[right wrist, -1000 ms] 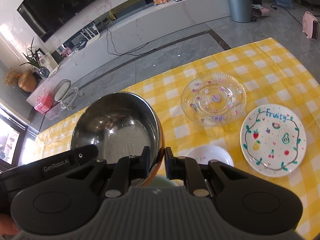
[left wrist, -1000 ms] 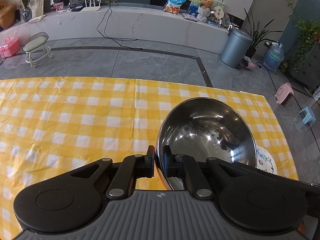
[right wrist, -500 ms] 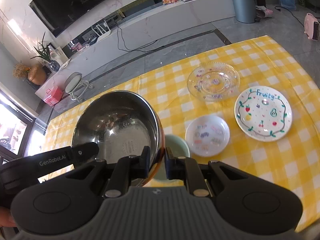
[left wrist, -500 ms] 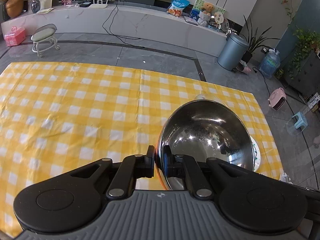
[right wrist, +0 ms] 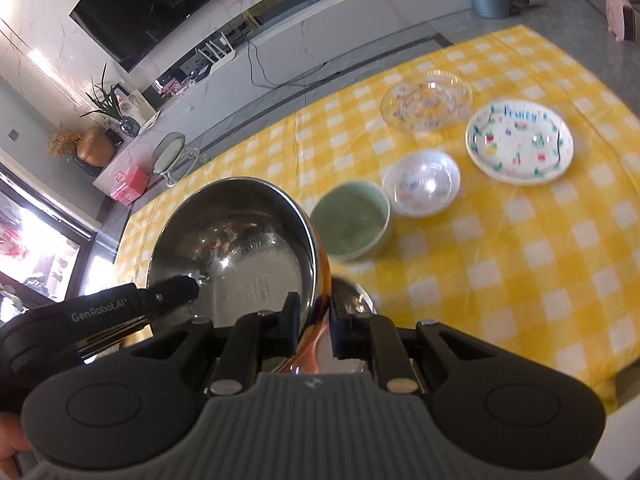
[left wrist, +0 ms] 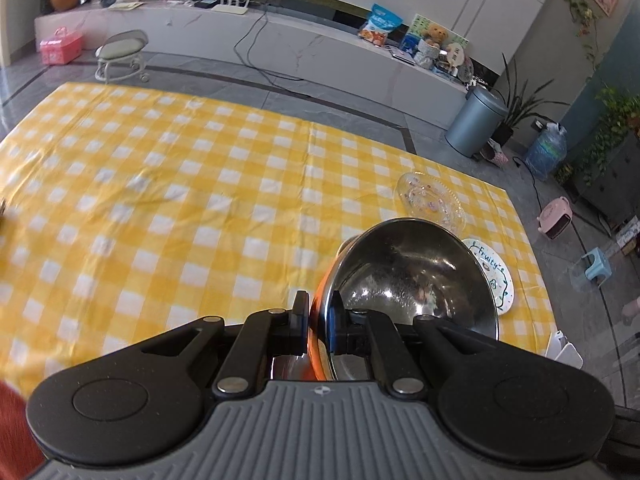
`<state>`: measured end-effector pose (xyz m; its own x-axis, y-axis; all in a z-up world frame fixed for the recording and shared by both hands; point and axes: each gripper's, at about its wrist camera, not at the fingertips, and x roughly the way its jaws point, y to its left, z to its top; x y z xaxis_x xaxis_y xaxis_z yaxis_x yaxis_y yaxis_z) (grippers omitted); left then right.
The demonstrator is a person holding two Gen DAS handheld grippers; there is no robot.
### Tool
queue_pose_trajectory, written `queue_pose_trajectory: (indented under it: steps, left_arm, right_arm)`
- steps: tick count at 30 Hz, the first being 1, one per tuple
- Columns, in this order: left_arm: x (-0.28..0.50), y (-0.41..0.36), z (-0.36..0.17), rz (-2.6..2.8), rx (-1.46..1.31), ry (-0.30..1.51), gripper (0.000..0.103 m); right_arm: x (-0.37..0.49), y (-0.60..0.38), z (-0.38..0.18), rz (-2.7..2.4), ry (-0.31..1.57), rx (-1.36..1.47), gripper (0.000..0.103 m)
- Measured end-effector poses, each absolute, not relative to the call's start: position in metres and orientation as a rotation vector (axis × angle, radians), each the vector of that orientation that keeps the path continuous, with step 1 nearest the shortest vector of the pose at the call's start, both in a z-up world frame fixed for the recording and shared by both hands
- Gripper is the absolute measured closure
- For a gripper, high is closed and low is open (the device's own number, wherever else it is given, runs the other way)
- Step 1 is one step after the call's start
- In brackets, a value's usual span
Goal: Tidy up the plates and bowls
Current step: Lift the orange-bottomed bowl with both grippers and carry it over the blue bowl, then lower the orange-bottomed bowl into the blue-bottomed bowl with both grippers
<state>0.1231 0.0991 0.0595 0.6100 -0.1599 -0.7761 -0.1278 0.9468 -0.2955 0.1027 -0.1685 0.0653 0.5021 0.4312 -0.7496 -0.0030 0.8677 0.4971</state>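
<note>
White "Fruity" plate [right wrist: 519,145], "GenRobot.AI" tool [right wrist: 176,293]

A grey tiled floor [left wrist: 280,96] runs to a long white marble bench [left wrist: 304,48] along the wall; a dark television [right wrist: 160,4] hangs above it; a grey bin [left wrist: 476,120] stands beside potted plants [left wrist: 524,108]; bright daylight enters a window [right wrist: 36,248].

Black tool [left wrist: 319,322] arms, silver screws, ribbed grey body.

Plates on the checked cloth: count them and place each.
2: the clear glass plate farthest back and the "Fruity" plate beside it at right. The steel bowl may hide others.
</note>
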Motion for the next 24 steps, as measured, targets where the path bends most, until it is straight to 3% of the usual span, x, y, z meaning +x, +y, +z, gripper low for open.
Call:
queue_pose_trajectory:
  steps: [24]
  left_arm:
    - [0.098,0.106,-0.003,0.008,-0.463,1.05,0.094]
  right_arm:
    - [0.082,-0.167,0.027,0.211,1.061,0.453,0.09]
